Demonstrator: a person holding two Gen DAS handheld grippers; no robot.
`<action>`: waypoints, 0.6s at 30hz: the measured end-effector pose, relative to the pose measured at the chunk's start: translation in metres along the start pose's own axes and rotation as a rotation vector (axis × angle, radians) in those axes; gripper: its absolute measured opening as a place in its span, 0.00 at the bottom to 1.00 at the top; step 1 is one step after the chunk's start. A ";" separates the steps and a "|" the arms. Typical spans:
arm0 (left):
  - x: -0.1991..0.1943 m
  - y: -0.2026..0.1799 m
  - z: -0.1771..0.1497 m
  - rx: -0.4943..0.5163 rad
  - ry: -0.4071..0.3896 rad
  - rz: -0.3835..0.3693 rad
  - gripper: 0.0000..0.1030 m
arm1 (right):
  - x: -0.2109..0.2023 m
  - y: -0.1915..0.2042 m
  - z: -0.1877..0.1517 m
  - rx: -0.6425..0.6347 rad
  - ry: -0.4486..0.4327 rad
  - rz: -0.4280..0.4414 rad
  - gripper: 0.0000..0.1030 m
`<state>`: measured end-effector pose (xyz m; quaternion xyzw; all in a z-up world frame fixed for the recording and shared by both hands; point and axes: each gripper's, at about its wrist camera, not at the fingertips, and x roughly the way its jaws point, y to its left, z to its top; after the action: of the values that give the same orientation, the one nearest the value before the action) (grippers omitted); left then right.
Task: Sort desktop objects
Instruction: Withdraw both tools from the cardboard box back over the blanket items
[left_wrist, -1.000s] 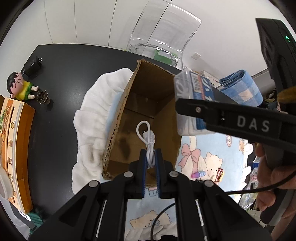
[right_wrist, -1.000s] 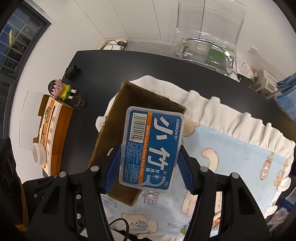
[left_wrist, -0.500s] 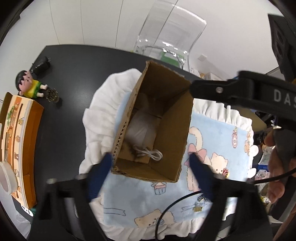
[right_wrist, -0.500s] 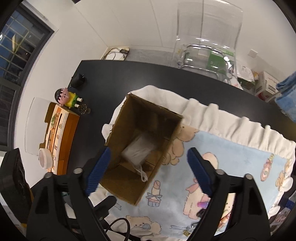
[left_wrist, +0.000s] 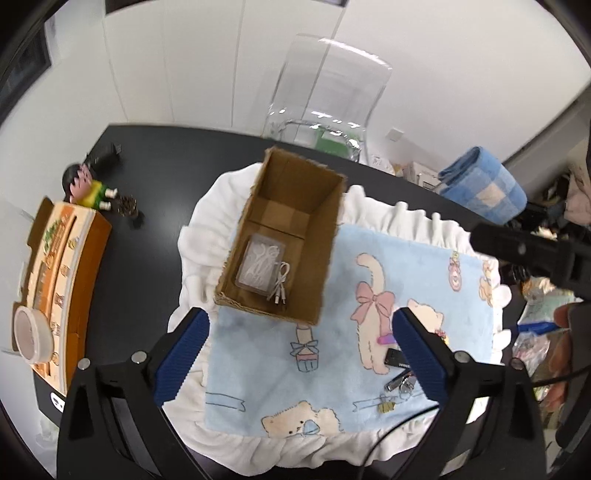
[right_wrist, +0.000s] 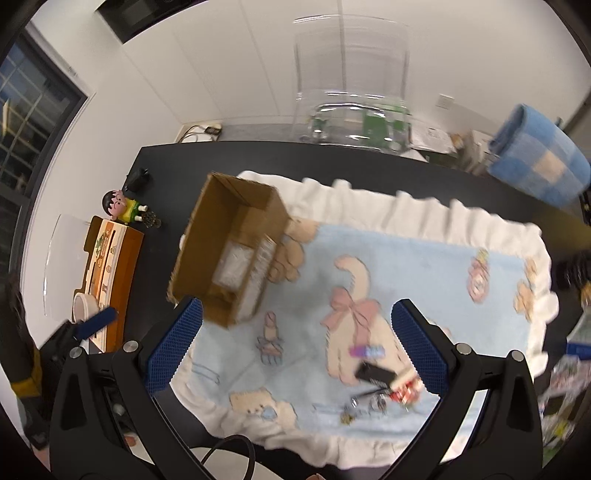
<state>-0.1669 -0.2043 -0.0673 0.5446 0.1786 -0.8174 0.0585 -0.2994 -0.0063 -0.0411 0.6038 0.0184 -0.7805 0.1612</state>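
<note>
Two grippers hung above the dark table, each with its ribbed blue pads spread wide and nothing between them — the left gripper (left_wrist: 301, 350) over the near edge of the cardboard box (left_wrist: 284, 236), the right gripper (right_wrist: 297, 347) over the fleecy blue blanket (right_wrist: 424, 266) with its cat print and white ruffled border. The box was corrugated, rectangular and open-topped; on its floor lay a clear plastic floss-pick case (left_wrist: 260, 267) with a coiled white cable (left_wrist: 280, 286) touching its right edge. Small items sat loose on the blanket's near right corner: a flat black stick (left_wrist: 397, 359), a pink-and-purple tube (right_wrist: 365, 350), some metal bits. At the table's left stood a glossy cartoon figurine (left_wrist: 86, 186).
</note>
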 end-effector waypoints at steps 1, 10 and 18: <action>-0.006 -0.006 -0.004 0.024 -0.011 0.013 0.98 | -0.006 -0.005 -0.008 0.012 -0.005 -0.003 1.00; -0.038 -0.055 -0.043 0.076 -0.022 0.010 0.99 | -0.056 -0.056 -0.083 0.084 -0.026 -0.031 1.00; -0.041 -0.111 -0.081 0.198 0.055 0.021 0.99 | -0.079 -0.107 -0.143 0.151 -0.029 -0.069 1.00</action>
<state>-0.1127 -0.0762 -0.0327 0.5720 0.0927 -0.8149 0.0081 -0.1781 0.1453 -0.0227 0.6017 -0.0219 -0.7935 0.0885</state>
